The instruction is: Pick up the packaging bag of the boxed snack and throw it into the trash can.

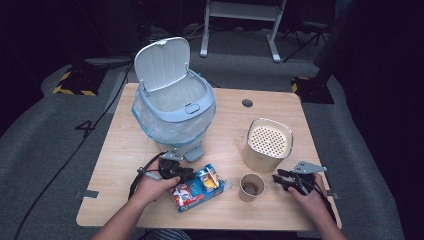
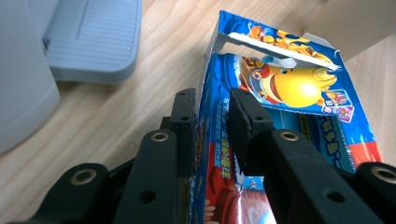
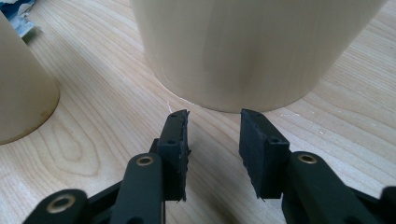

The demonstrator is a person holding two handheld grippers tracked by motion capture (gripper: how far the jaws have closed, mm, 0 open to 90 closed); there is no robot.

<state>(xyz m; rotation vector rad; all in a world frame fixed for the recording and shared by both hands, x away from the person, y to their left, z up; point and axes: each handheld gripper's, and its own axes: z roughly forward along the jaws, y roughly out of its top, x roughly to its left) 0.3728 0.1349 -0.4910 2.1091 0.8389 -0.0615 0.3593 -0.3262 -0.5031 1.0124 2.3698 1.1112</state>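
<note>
Partly hidden under the left hand-held gripper (image 2: 212, 121), one blue printed cardboard box (image 2: 280, 93) sat pinched between closing jaws; the right hand-held gripper (image 3: 214, 140) gaped, empty.

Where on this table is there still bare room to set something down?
The table is bare left of the bin, along the far right edge behind the beige container, and at the near left corner. It is crowded in front, around the colourful box and paper cup.

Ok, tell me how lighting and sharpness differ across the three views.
High view: table lit, surroundings almost black, image soft. Left gripper view: bright, snack box print crisp up top, blurry nearest the camera. Right gripper view: evenly lit, wood grain sharp, beige container casting only a faint shadow.
</note>
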